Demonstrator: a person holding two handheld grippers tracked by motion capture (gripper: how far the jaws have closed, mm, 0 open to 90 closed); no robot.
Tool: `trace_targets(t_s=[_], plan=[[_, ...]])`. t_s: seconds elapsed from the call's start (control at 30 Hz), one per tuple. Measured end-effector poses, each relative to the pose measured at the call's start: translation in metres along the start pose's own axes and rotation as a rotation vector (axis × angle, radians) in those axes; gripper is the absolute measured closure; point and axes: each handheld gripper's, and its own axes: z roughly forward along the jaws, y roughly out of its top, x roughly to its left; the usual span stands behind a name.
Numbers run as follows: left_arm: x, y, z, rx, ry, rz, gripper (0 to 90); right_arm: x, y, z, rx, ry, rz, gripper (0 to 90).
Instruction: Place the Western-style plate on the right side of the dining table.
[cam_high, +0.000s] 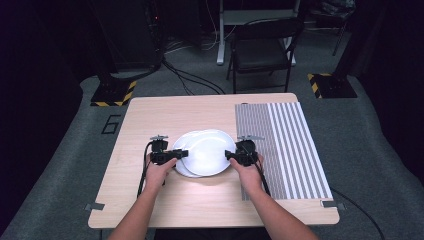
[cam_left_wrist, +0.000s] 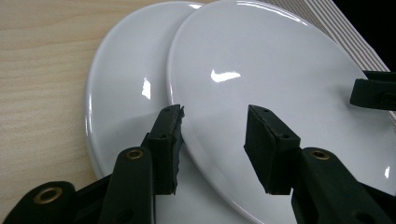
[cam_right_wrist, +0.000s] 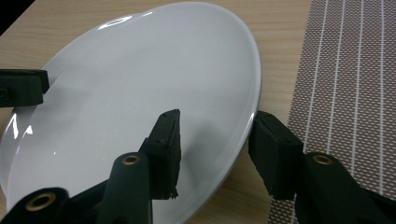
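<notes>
1. Nearest the high camera, the person's two forearms rise from the bottom edge of the frame, and each hand holds a gripper at mid-frame.
2. The left gripper (cam_high: 184, 153) sits at the left rim of the plates; in the left gripper view its jaws stand apart, straddling the rim of the upper plate (cam_left_wrist: 280, 93), one jaw over the lower plate (cam_left_wrist: 126, 102) and one over the upper plate's face.
3. The right gripper (cam_high: 228, 155) meets the upper plate's right rim. In the right gripper view its jaws are spread, one above the plate's face and one outside its edge, not clamped.
4. The two white plates overlap at the middle of the wooden table (cam_high: 150, 115), the upper one shifted right and tilted over the lower one.
5. To the right of the plates lies a striped placemat (cam_high: 285, 145).
6. Beyond the table, in the upper middle of the frame, stands a dark folding chair (cam_high: 262, 50).
</notes>
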Motion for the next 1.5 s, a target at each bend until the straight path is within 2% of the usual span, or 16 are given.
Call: trace_targets(t_s=[0.13,0.17,0.2,0.23,0.33,0.37,0.4,0.43,0.83,1.0,1.03,1.07,1.27,1.47,1.5], plan=[[-0.002,0.001,0.003,0.011,-0.001,0.015,56.2,-0.002,0.000,-0.003,-0.004,0.001,0.014,53.5],[-0.003,0.001,0.004,0.006,-0.004,0.002,56.2,-0.002,0.000,-0.004,-0.003,-0.002,0.014,53.5],[-0.004,0.001,0.005,0.008,-0.007,0.003,56.1,-0.004,0.000,-0.005,-0.006,-0.001,0.004,53.5],[-0.003,0.002,0.006,0.009,-0.012,0.014,56.2,-0.004,0.000,-0.006,-0.005,-0.002,0.015,53.5],[-0.006,0.002,0.008,0.013,-0.022,0.006,56.2,-0.007,0.000,-0.008,-0.012,-0.005,0.012,53.5],[-0.006,0.002,0.009,0.021,-0.024,0.021,56.2,-0.007,0.001,-0.009,-0.012,-0.011,0.015,53.5],[-0.008,0.002,0.011,0.017,-0.024,0.008,56.2,-0.008,0.001,-0.010,-0.014,-0.011,0.015,53.5],[-0.008,0.003,0.011,0.023,-0.026,0.022,56.2,-0.009,0.001,-0.011,-0.016,-0.013,0.016,53.4],[-0.019,0.002,0.020,0.040,-0.044,0.046,56.0,-0.017,0.000,-0.023,-0.045,-0.032,0.025,53.7],[-0.020,0.003,0.020,0.022,-0.065,0.034,56.8,-0.020,-0.003,-0.021,-0.017,-0.031,0.035,54.4],[-0.019,0.003,0.020,0.027,-0.063,0.052,57.3,-0.021,-0.003,-0.020,-0.013,-0.028,0.027,54.5],[-0.020,0.003,0.020,0.027,-0.058,0.054,57.7,-0.021,-0.005,-0.019,-0.006,-0.022,0.040,54.4],[-0.020,0.001,0.023,0.038,-0.042,0.051,55.9,-0.024,-0.011,-0.015,-0.001,-0.003,0.082,53.1],[-0.022,0.000,0.026,0.053,-0.046,0.053,53.4,-0.027,-0.013,-0.015,-0.006,0.004,0.077,53.1],[-0.022,-0.001,0.027,0.056,-0.047,0.050,53.0,-0.026,-0.014,-0.015,0.001,0.004,0.092,53.0]])
